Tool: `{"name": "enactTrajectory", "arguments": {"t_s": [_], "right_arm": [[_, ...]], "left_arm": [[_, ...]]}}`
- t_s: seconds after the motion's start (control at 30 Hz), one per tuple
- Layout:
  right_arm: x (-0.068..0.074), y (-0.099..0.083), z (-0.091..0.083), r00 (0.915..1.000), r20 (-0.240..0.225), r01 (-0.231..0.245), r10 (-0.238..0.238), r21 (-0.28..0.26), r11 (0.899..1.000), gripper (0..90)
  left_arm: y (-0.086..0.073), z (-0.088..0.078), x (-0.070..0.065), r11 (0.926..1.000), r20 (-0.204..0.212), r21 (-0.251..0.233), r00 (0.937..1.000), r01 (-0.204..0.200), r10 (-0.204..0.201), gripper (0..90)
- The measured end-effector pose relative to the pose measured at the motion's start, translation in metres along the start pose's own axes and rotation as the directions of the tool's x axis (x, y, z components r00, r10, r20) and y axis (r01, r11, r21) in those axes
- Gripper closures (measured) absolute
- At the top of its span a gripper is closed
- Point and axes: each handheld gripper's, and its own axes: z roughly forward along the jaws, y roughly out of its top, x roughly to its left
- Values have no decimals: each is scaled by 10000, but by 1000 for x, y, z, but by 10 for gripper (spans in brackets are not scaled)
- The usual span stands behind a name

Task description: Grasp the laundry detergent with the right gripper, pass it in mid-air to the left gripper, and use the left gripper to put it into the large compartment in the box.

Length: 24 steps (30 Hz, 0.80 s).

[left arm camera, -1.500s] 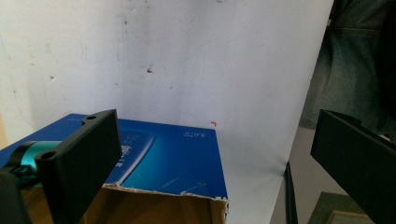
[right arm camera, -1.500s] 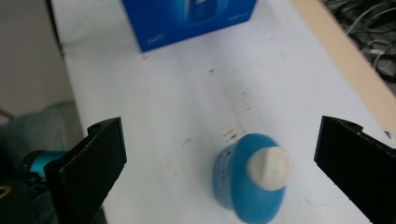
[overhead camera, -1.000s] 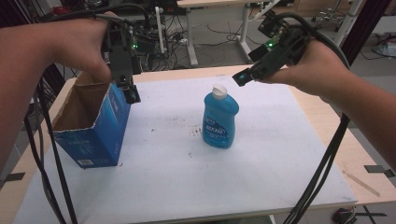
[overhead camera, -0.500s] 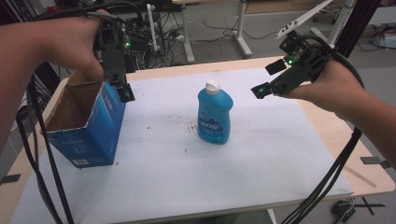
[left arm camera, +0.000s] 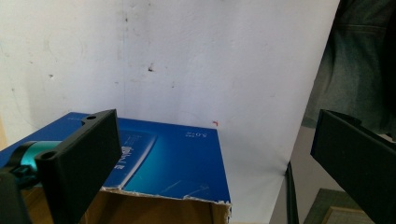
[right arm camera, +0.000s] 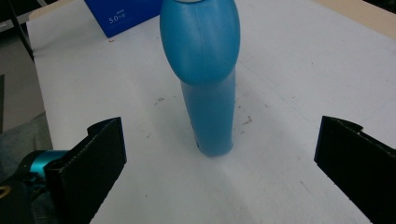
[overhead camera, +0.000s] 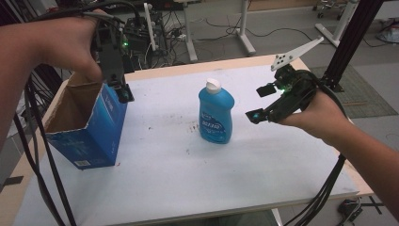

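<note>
High view. A blue bottle with a white cap stands upright near the middle of the white table. The right gripper hangs just to its right, jaws spread and released, not touching it. At the left edge stands an open blue box; the left gripper hovers over the box's far right corner, its state not readable here.

Left gripper view. The left gripper has its jaws wide apart and grasps nothing; the box's torn cardboard rim lies below and between them, with bare table beyond.

Right gripper view. The bottle rises centred between the parted jaws of the right gripper — bulging shoulder above, narrower body below, base flat on the table; the box's corner sits far left.

Handling, as judged. The bottle is probably smooth plastic with liquid inside: moderately heavy, slightly yielding under squeeze, slippery. The narrower lower body looks the better place to take hold — the rounded shoulder would let the jaws slide. A tall bottle on a small base may tip if nudged on one side first.
</note>
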Motion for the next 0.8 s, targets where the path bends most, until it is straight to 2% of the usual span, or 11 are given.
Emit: {"name": "enactTrajectory", "arguments": {"t_s": [0.5, 0.8], "right_arm": [[-1, -15, 53, 9976, -678, -153, 112, -608, 9980, 12], [-6, -23, 75, 9944, -920, -603, 514, -961, 9935, 12]], "left_arm": [[-1, 3, -1, 10000, -7, 92, 10000, -16, 16, 17], [-3, 3, 0, 10000, -13, 64, 10000, 27, -27, 17]]}}
